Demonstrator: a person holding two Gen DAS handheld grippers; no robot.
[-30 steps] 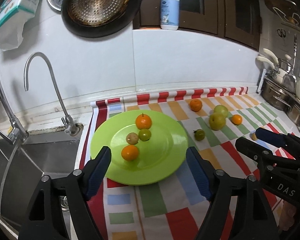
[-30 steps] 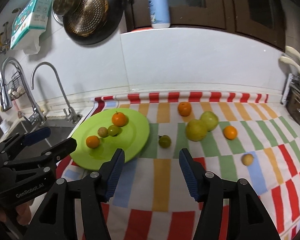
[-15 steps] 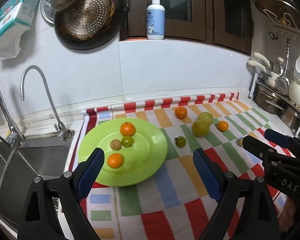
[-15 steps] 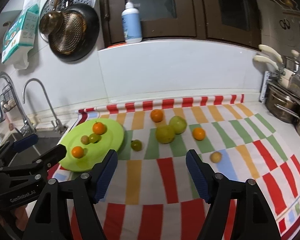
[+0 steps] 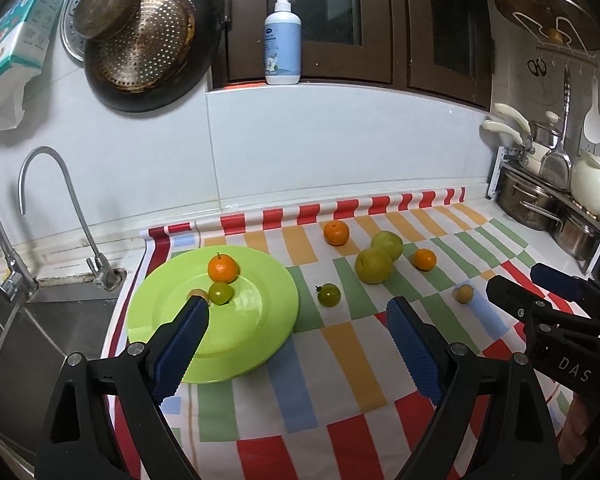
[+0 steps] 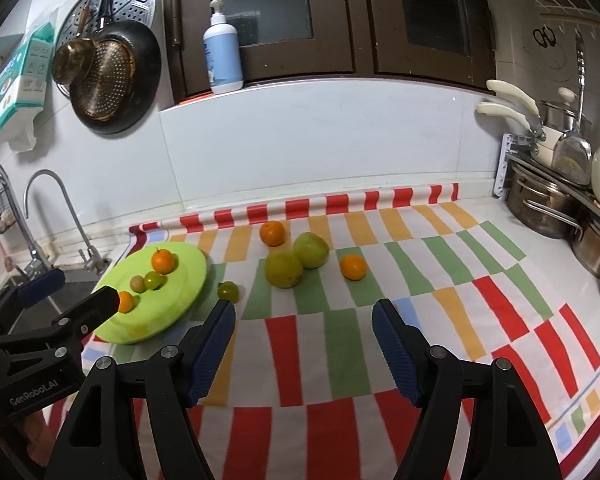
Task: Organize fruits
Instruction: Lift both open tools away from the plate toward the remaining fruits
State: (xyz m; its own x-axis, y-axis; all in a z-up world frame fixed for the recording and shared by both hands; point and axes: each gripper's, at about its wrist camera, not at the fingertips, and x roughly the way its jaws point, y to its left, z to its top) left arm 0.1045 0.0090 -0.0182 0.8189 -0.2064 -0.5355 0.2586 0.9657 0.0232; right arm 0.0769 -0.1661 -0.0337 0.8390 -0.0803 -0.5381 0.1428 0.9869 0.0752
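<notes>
Kitchen corner, white tiled wall, sink to the left; the worktop carries a striped cloth with fruit strewn over it. My right hand-held gripper sits low over the near cloth, its jaws having just been opening, nothing between them, gap moderate. My left hand-held gripper has likewise just been opening and stands wider, also empty, with its left finger crossing the near rim of the green plate. From the right gripper outward: the small green tomato lies just ahead and a little left of its left fingertip, the closest loose fruit I can see. Further ahead, near centre, two large yellow-green fruits sit touching each other, with one orange just right of them and another orange behind, near the cloth's back edge. A small yellowish fruit shows only in the left view, close to the right gripper's tips. I judge the right hand nearer to all of these; the left is nearer the plate. None of the fruit has a long axis worth aligning to: all roundish. The plate already holds four small fruits, orange and green. I'd take the tomato as next target, though it may roll.
</notes>
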